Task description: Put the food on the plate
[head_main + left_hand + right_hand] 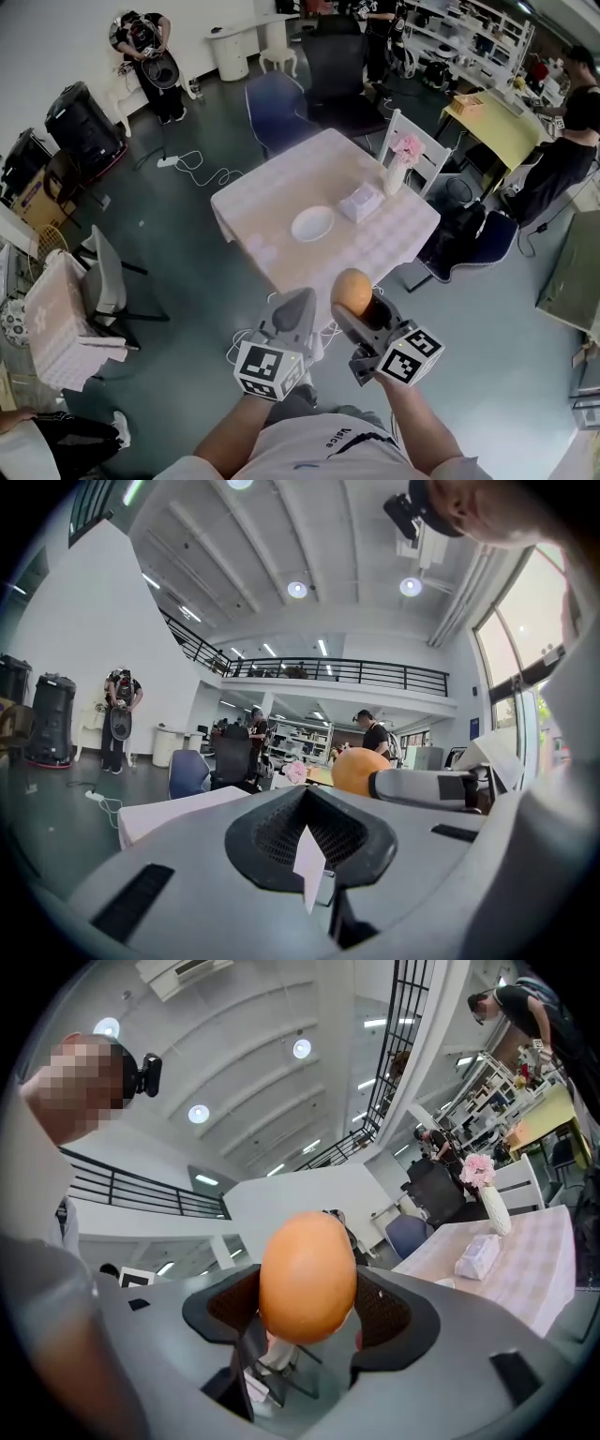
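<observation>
My right gripper (356, 309) is shut on a smooth orange, egg-shaped piece of food (352, 292), held up in the air short of the table's near corner. In the right gripper view the food (307, 1277) sits upright between the dark pads. A white plate (312, 223) lies empty near the middle of the table (272, 192), well ahead of both grippers. My left gripper (298, 302) hangs beside the right one, shut with nothing in it. From the left gripper view the food (359, 769) shows just to the right of the closed jaws.
A white tissue pack (361, 202) lies right of the plate, and a vase of pink flowers (397, 169) stands at the far right corner. A white chair (427, 150) and a dark office chair (281, 108) stand behind the table. People stand further off.
</observation>
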Action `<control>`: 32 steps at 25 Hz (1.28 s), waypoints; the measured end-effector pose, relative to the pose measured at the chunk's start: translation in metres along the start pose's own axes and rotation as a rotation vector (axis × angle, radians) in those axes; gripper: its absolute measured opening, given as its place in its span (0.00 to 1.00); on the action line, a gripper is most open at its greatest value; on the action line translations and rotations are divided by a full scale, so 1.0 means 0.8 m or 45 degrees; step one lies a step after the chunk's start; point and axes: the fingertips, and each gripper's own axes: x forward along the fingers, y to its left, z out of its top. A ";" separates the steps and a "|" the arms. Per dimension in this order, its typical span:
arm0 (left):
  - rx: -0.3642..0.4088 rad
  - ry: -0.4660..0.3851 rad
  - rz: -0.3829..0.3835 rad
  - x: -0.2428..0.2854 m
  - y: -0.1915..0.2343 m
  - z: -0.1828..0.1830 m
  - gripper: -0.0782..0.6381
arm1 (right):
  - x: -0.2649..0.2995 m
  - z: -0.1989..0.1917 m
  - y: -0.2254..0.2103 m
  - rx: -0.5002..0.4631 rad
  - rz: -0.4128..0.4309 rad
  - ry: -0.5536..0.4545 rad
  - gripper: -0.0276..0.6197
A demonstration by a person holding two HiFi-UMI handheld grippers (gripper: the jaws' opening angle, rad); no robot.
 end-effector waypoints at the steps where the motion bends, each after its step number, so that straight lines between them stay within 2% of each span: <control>1: 0.001 0.004 -0.008 0.007 0.009 0.002 0.12 | 0.009 0.001 -0.006 0.003 -0.011 -0.001 0.54; 10: -0.002 0.024 -0.042 0.049 0.065 0.003 0.12 | 0.069 0.007 -0.042 -0.031 -0.080 0.011 0.54; 19: -0.016 0.044 0.001 0.107 0.108 -0.010 0.12 | 0.122 0.007 -0.105 -0.057 -0.089 0.079 0.54; 29: -0.057 0.079 0.127 0.193 0.173 -0.038 0.12 | 0.207 -0.018 -0.211 -0.208 -0.073 0.319 0.54; 32: -0.073 0.100 0.171 0.219 0.190 -0.051 0.12 | 0.228 -0.030 -0.244 -0.221 -0.048 0.385 0.54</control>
